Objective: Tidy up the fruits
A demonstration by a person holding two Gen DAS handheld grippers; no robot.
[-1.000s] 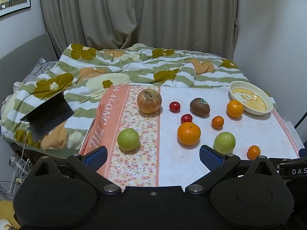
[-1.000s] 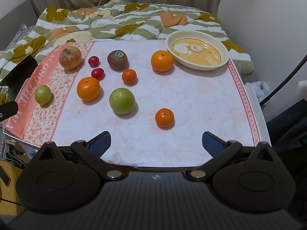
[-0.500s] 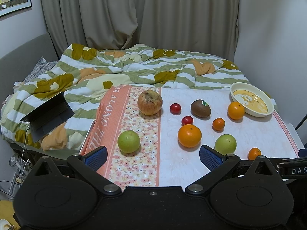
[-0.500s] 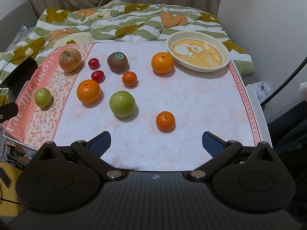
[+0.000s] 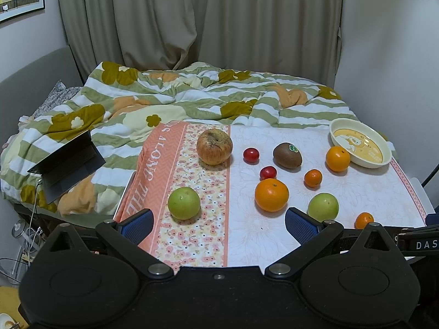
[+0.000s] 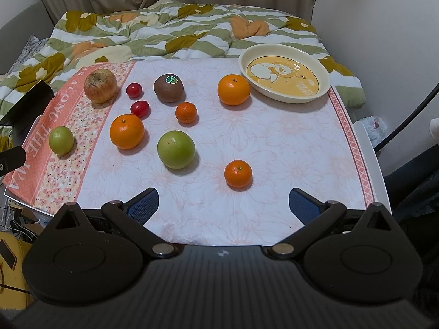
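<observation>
Fruits lie loose on a cloth-covered table [image 6: 274, 142]: a wrinkled red apple [image 6: 100, 85], two green apples [image 6: 176, 149] [image 6: 61, 140], two large oranges [image 6: 126, 131] [image 6: 233, 89], two small mandarins [image 6: 238, 173] [image 6: 186, 112], a kiwi [image 6: 168, 87] and two cherry tomatoes [image 6: 140, 108] [image 6: 134, 90]. An empty cream and yellow bowl [image 6: 285, 76] sits at the far right. My right gripper [image 6: 223, 205] is open and empty at the near edge, just short of the near mandarin. My left gripper [image 5: 219, 226] is open and empty, near the left green apple [image 5: 183, 203] and an orange [image 5: 271, 194].
A rumpled green striped quilt [image 5: 192, 101] covers the bed behind the table. An open laptop [image 5: 68, 161] lies on the bed at the left. A wall stands to the right, curtains behind. The bowl shows in the left wrist view [image 5: 359, 142] too.
Both grippers have lifted or tilted slightly, so the table sits a bit lower in both views. The fruits have not moved. Both grippers stay open.
</observation>
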